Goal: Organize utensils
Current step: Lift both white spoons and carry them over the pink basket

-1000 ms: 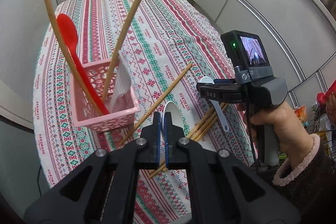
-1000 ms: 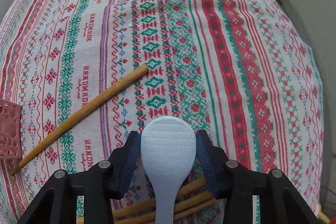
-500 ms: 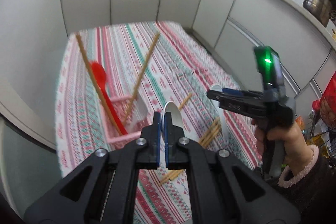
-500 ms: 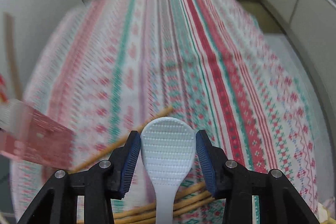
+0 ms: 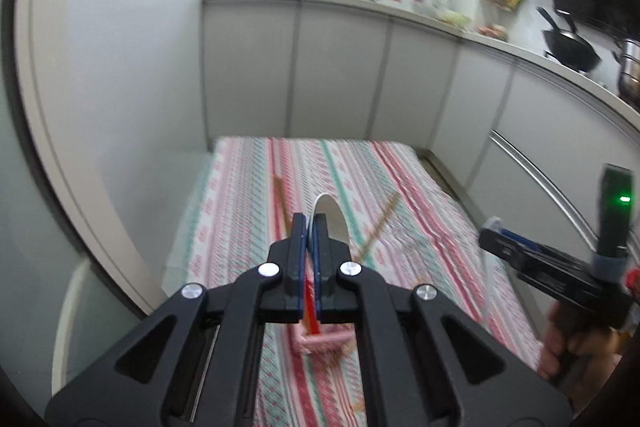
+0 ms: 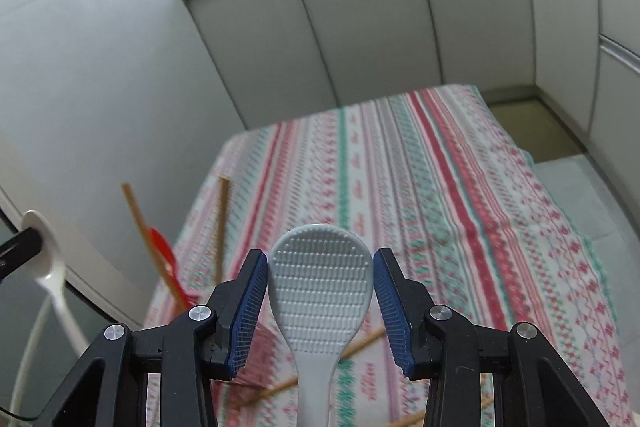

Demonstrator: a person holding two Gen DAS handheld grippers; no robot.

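From the left wrist view, you are holding the left gripper (image 5: pixel 308 227) high above the counter (image 5: pixel 248 211) with its striped cloth. Its jaws are pressed nearly together on the thin edge of a white spoon (image 5: pixel 330 217), whose bowl is sticking up past the fingertips. Far below, partly hidden behind the gripper body, the pink basket (image 5: pixel 322 341) is sitting with a red utensil in it. Because you are pinching only a narrow rim, the spoon is liable to pivot or slide out if you swing quickly, and from this height it would probably bounce off the counter. The right gripper (image 5: pixel 490 229) is hanging close on your right; crossing paths over the basket risks a knock.

From the right wrist view, the right gripper (image 6: pixel 320 281) is carrying a white rice paddle (image 6: pixel 320 285). Its blue pads (image 6: pixel 248 311) are standing beside the paddle head with small gaps showing, so the grip seems to sit lower on the handle, which I cannot confirm. The paddle may twist as you lower it. The wooden chopsticks (image 6: pixel 138 223) and the red spoon (image 6: pixel 162 249) are leaning out of the basket at slants; either tool could catch them on the way down and tip the light basket. Loose chopsticks (image 6: pixel 360 343) are lying on the cloth just below, ready to roll if bumped.
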